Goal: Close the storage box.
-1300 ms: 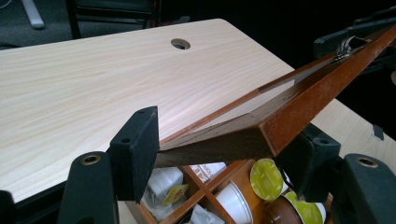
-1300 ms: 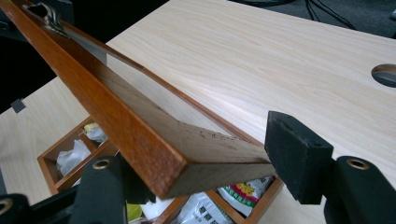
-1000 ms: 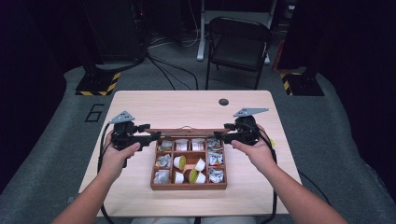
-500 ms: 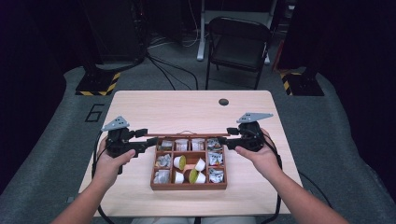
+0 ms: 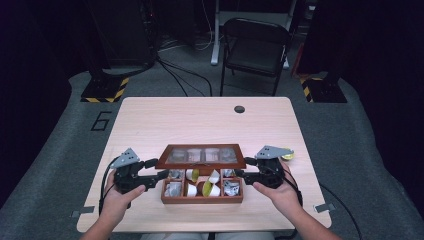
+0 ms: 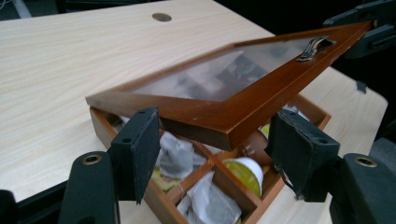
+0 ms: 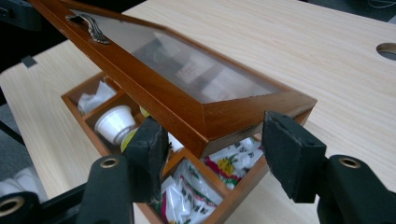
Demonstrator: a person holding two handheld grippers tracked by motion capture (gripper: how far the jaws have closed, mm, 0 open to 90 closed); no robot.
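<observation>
Straddling the two near corners of the glass-paned lid [image 5: 200, 156], the left tool [image 5: 162, 175] and the right tool [image 5: 240, 174] come in level from either side, each in one of the person's hands, so the lid's weight is shared and it stays square on its back hinge. Both tools stand part open with a lid corner between the pads; whether the pads press the wood or the lid merely rests on them I cannot tell, and the right tool's jaws have just been opening a little with that corner between them. The lid hangs tilted, neither upright nor shut, over the wooden box [image 5: 200, 199], which sits at the near middle of the table [image 5: 150, 120]. Under it the compartments hold tea bags [image 6: 177, 156] and small cups [image 7: 114, 122], which is likely why it is moved slowly by the corners. Its metal latch [image 6: 315, 46] lies between the two tools. Farther off are the table's cable hole [image 5: 239, 109] and a folding chair [image 5: 255, 47].
</observation>
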